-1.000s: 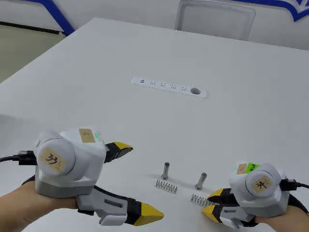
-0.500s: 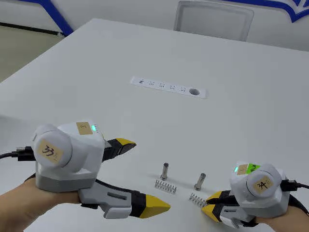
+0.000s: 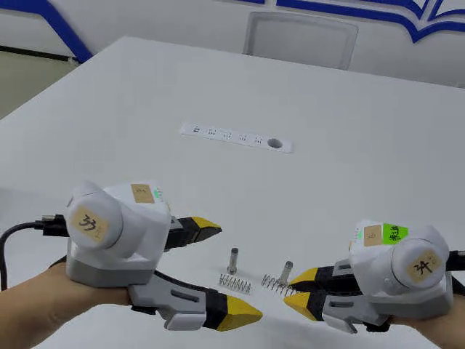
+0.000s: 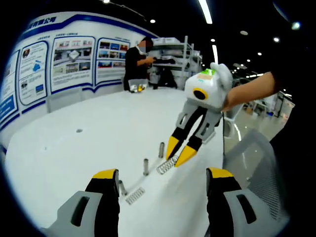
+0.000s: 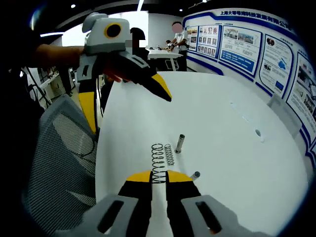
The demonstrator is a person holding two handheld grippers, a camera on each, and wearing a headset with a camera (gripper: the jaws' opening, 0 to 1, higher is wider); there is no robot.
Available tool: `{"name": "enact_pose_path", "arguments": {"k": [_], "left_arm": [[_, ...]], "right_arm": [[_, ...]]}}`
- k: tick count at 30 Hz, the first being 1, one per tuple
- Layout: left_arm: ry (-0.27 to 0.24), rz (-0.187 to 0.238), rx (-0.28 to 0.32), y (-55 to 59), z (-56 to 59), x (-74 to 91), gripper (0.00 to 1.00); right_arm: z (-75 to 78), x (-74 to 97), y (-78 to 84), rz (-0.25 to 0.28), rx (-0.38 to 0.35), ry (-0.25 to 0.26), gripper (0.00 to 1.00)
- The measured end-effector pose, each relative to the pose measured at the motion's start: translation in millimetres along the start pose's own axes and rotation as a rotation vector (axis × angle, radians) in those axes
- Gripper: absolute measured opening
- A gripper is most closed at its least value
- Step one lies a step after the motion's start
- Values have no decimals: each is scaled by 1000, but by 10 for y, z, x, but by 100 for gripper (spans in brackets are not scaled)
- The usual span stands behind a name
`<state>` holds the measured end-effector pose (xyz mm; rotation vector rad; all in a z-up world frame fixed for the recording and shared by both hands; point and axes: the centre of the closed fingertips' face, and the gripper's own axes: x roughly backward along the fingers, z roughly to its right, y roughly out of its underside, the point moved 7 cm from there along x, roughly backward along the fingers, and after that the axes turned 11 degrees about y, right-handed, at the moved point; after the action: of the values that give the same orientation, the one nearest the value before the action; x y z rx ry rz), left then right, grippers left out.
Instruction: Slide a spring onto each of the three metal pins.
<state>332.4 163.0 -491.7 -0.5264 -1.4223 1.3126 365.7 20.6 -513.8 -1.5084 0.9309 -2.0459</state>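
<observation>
My right gripper (image 3: 290,289) sits low at the right, its yellow jaws shut on one end of a spring (image 3: 272,281). The coil sticks out ahead of the tips (image 5: 157,165) toward a short metal pin (image 3: 286,271). A second pin (image 3: 233,257) stands to its left, with another spring (image 3: 235,283) lying flat in front of it. In the left gripper view three pins stand in a row (image 4: 145,166), and the right gripper (image 4: 177,155) hangs over them with its spring (image 4: 167,165). My left gripper (image 3: 225,270) is open at the left, holding nothing.
A white power strip (image 3: 236,137) lies flat mid-table, and a grey chair (image 3: 301,40) stands at the far edge. A black cable (image 3: 18,236) trails from the left gripper. A mesh chair (image 5: 59,153) is beside the table's near edge. People (image 4: 136,59) stand in the background.
The right gripper has moved left and forward, and the nearer spring now sticks out of its shut tips. The left gripper has shifted slightly right. The head camera has also moved.
</observation>
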Motion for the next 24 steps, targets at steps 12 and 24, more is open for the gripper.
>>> {"name": "enact_pose_path", "arguments": {"k": [12, 24], "left_arm": [[105, -32, -67, -135, 176, -163, 36], [150, -124, -120, -83, 298, -193, 18]], "right_arm": [[-174, 300, -288, 9, 175, -82, 10], [-305, 349, -404, 31, 227, -113, 10]]}}
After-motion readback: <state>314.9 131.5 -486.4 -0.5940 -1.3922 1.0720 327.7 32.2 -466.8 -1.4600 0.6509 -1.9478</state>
